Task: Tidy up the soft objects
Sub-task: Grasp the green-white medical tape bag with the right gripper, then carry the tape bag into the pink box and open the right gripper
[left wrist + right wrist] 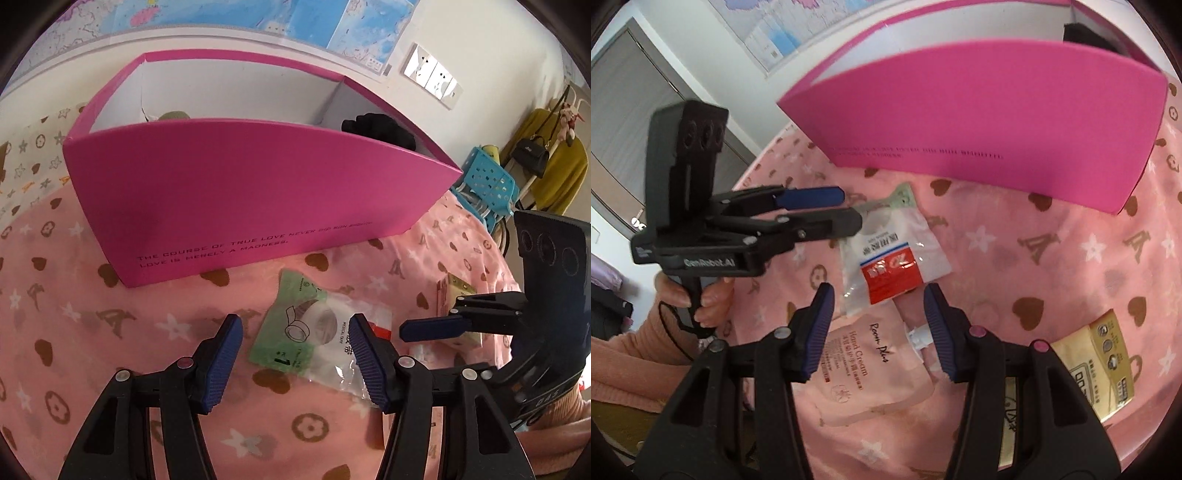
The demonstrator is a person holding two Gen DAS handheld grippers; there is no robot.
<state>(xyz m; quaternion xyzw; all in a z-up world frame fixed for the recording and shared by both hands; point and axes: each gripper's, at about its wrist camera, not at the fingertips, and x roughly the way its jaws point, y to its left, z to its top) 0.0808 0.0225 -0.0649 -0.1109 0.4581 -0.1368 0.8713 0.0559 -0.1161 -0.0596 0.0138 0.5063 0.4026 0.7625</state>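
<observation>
A pink cardboard box (229, 192) stands on the pink patterned cloth (74, 332); it also shows in the right wrist view (979, 110). Inside it I see a black soft item (376, 129) and an olive one (173, 115). My left gripper (295, 363) is open and empty, low over a green-and-clear medical tape packet (295, 328). My right gripper (879, 332) is open and empty above a pink hand cream pouch (864, 373). A white-and-red packet (894, 254) lies just beyond it. The left gripper (812, 206) shows at left in the right wrist view.
A yellow sachet (1097, 358) lies on the cloth at right. A blue plastic stool (487, 184) and a coat rack with a yellow garment (554, 166) stand past the bed's edge. Maps (258, 14) hang on the wall behind the box.
</observation>
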